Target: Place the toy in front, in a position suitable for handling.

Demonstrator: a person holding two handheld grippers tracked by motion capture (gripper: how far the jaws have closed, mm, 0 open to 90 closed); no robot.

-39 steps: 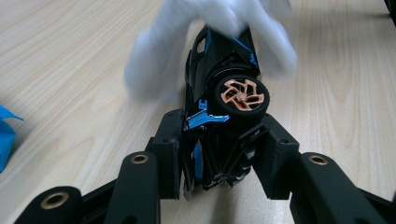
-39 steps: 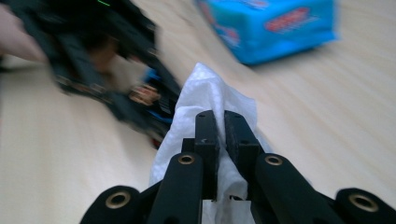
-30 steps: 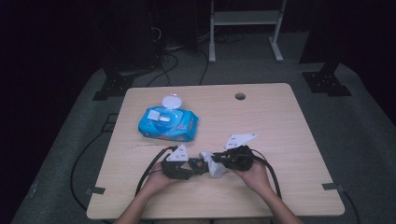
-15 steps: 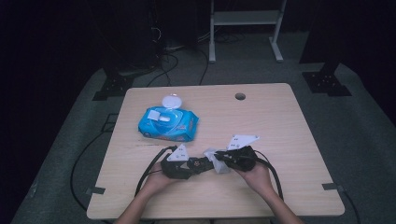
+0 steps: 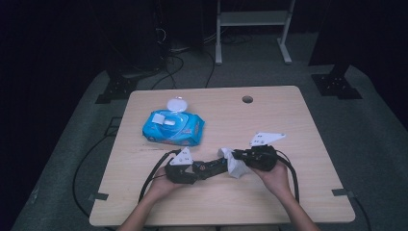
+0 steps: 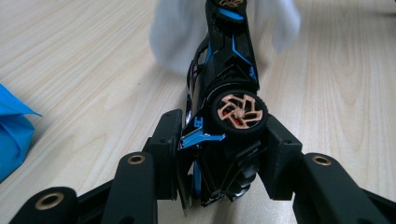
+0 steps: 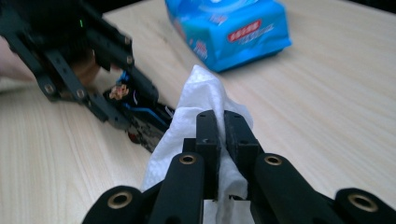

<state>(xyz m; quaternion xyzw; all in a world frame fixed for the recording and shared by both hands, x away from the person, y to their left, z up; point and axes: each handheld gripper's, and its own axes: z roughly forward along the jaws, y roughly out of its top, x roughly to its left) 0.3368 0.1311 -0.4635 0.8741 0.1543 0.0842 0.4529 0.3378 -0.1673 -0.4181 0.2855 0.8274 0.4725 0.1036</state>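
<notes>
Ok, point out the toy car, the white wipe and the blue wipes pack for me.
toy car [image 6: 236, 112], left gripper view, on its copper-spoked wheel.
white wipe [image 7: 201, 95], right gripper view, on the bunched top above the tongs.
blue wipes pack [image 5: 180, 130], high view, on its top face.

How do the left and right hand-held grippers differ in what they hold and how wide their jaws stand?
The left hand-held gripper clamps a black toy car with blue trim; the right hand-held gripper pinches a white wipe. The left's jaws stand apart around the car's body; the right's are nearly together on the thin wipe. Both are gripping, low over the table.
</notes>
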